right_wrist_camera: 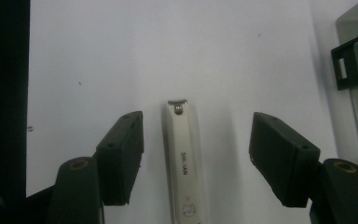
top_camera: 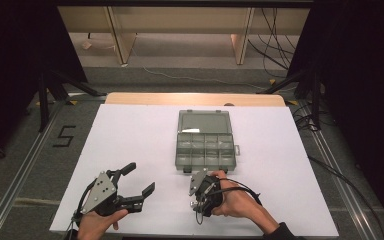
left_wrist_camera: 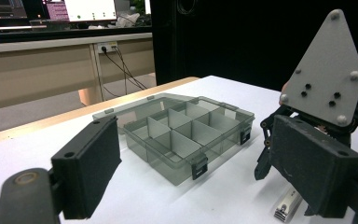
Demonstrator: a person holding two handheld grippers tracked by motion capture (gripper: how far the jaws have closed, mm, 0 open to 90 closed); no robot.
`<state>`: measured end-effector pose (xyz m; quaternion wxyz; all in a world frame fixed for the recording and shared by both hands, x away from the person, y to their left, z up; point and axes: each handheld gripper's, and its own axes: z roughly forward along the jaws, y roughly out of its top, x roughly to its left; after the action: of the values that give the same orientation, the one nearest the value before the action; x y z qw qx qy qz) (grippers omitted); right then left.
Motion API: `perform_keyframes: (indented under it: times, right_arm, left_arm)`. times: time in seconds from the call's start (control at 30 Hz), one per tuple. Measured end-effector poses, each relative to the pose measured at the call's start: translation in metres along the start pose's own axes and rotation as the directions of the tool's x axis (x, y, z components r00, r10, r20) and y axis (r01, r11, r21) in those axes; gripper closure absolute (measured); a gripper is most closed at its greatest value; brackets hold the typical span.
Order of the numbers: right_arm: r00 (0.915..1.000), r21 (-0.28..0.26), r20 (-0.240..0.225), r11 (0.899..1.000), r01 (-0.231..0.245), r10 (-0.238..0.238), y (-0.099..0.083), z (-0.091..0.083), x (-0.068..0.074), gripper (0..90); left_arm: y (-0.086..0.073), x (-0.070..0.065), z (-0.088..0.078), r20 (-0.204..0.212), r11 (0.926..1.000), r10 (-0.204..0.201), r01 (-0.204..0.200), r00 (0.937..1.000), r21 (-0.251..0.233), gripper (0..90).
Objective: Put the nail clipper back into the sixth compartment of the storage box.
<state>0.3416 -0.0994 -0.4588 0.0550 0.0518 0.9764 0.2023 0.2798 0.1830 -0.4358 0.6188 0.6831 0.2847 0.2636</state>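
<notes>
A white nail clipper point(right_wrist_camera: 182, 158) lies flat on the white sheet, lengthwise between the jaws of my right gripper point(right_wrist_camera: 198, 135). Those jaws stand open on either side of it, with a gap to each pad. From above, the right gripper point(top_camera: 204, 192) points down at the sheet just in front of the clear grey compartment box point(top_camera: 205, 145). The left gripper point(top_camera: 140, 178) hovers open and empty at the near left. In its own view its jaws point(left_wrist_camera: 191, 140) frame the open box point(left_wrist_camera: 186, 135), the right gripper's grey plate point(left_wrist_camera: 328, 70) and the clipper point(left_wrist_camera: 286, 205) below it.
The box's lid point(top_camera: 203, 121) lies open toward the far side, and its compartments look empty. A black latch point(right_wrist_camera: 354, 60) of the box is close to the right gripper's right jaw. The white sheet point(top_camera: 130, 135) covers the table. Cables and stands point(top_camera: 305, 85) lie beyond the table.
</notes>
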Motion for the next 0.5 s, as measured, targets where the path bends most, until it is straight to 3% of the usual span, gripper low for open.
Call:
perform_keyframes:
  times: [0.13, 0.2, 0.5]
  right_arm:
    - [0.9995, 0.017, -0.026, 1.000, 0.018, -0.018, 0.0018, 0.0010, -0.0017, 44.7]
    - [0.9991, 0.026, -0.042, 1.000, 0.005, -0.004, 0.0016, 0.0008, -0.0011, 49.5]
    - [0.9973, 0.059, -0.067, 0.998, 0.032, -0.028, 0.0019, 0.0042, -0.0044, 61.3]
  left_arm:
    - [0.0001, 0.0002, -0.0001, 0.000, 1.0000, 0.000, 0.000, 1.0000, 0.000, 15.7]
    - [0.0000, 0.0000, 0.0000, 0.001, 1.0000, -0.001, 0.001, 1.0000, -0.001, 15.7]
    - [0.0000, 0.0003, -0.0001, 0.001, 1.0000, 0.000, 0.000, 1.0000, -0.001, 15.6]
